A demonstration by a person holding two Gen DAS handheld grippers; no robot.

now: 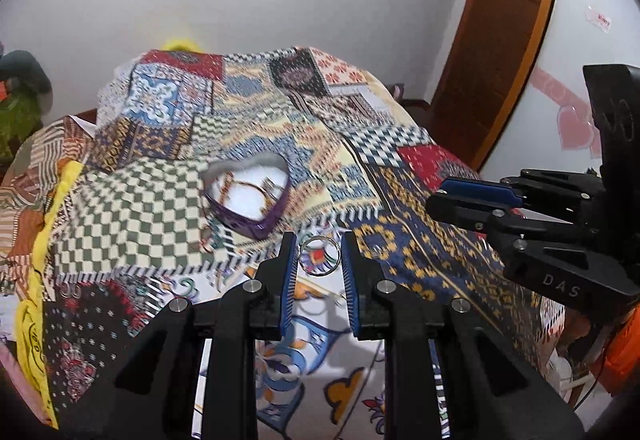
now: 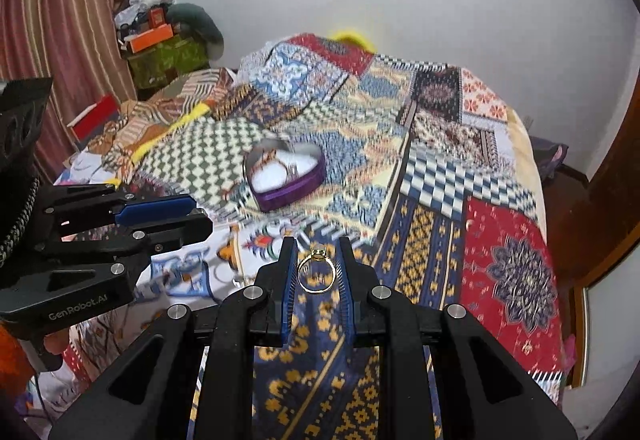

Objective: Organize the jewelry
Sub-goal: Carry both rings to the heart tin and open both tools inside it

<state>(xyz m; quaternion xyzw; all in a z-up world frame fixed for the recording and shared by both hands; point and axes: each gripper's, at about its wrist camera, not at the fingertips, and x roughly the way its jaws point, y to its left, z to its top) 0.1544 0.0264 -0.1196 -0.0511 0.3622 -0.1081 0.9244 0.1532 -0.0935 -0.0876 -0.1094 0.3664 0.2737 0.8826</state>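
The left tongs [image 1: 319, 256] grip a silver ring [image 1: 320, 255], the right tongs [image 2: 317, 269] a gold ring [image 2: 316, 274]. Ahead on the bed, the heart-shaped box [image 1: 248, 196] seemingly holds some pieces already; both rings remain undelivered.

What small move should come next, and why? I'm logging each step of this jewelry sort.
Probably carry one ring forward over the open heart-shaped box and release it there. The right gripper is shut on a gold ring, the left gripper on a silver ring; both are held above the patterned bedspread, short of the box, which already holds jewelry.
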